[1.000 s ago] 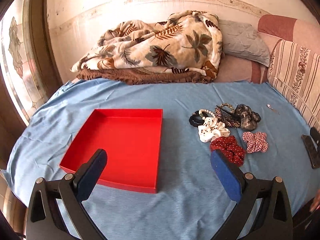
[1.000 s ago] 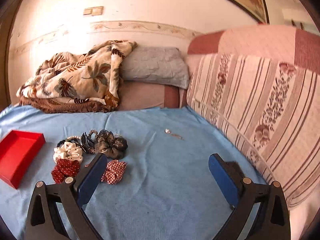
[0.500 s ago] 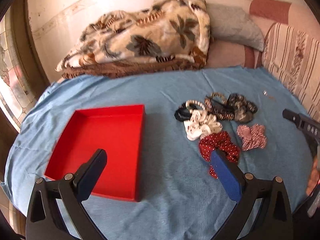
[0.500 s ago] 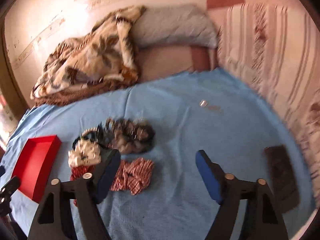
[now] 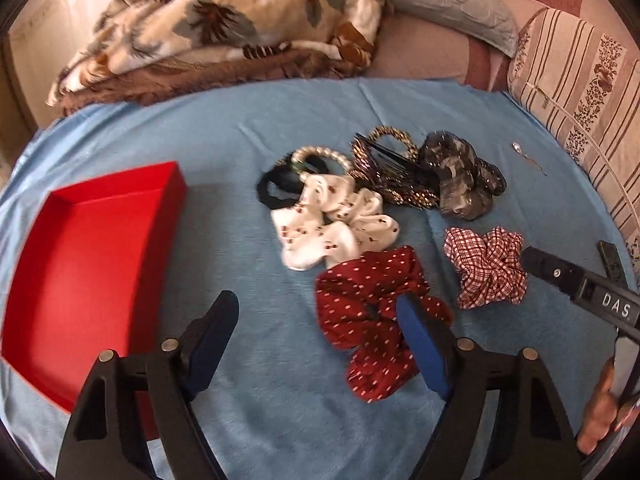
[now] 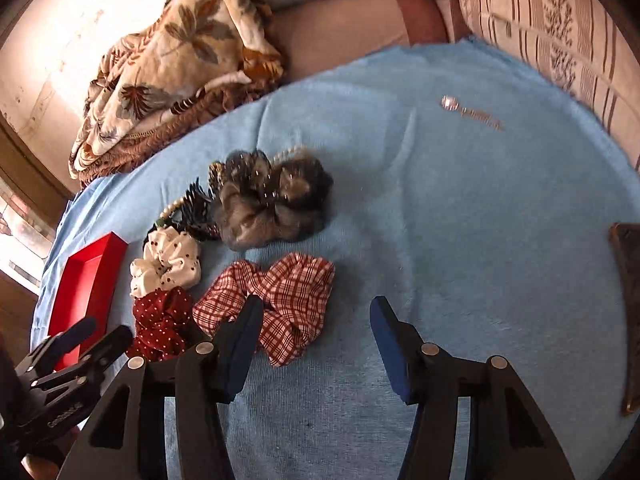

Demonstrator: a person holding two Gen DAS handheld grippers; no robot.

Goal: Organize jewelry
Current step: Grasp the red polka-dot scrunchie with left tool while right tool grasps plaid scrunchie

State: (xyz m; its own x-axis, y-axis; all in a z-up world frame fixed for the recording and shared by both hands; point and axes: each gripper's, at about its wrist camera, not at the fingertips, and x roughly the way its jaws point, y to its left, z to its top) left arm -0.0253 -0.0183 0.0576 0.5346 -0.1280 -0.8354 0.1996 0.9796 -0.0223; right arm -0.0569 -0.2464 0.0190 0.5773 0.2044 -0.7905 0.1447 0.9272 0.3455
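A pile of hair accessories lies on the blue sheet: a dark red dotted scrunchie [image 5: 370,316] [image 6: 160,322], a red plaid scrunchie [image 5: 490,266] [image 6: 280,300], a white scrunchie [image 5: 334,226] [image 6: 166,260], a grey scrunchie [image 5: 460,178] [image 6: 268,204], a pearl bracelet [image 5: 320,156] and dark clips. An empty red tray [image 5: 84,256] [image 6: 86,284] lies to the left. My left gripper [image 5: 316,320] is open, its right finger over the dotted scrunchie. My right gripper [image 6: 316,324] is open, its left finger over the plaid scrunchie.
A small silver pendant [image 5: 520,150] [image 6: 456,105] lies apart on the sheet at the far right. A dark flat object [image 6: 628,304] lies at the right edge. A folded leaf-print blanket [image 5: 240,20] and a grey pillow [image 5: 452,4] lie behind; a striped cushion [image 5: 580,92] stands at the right.
Both grippers have moved forward and down toward the pile of scrunchies. The right gripper has swung left so the plaid scrunchie now lies at its left finger.
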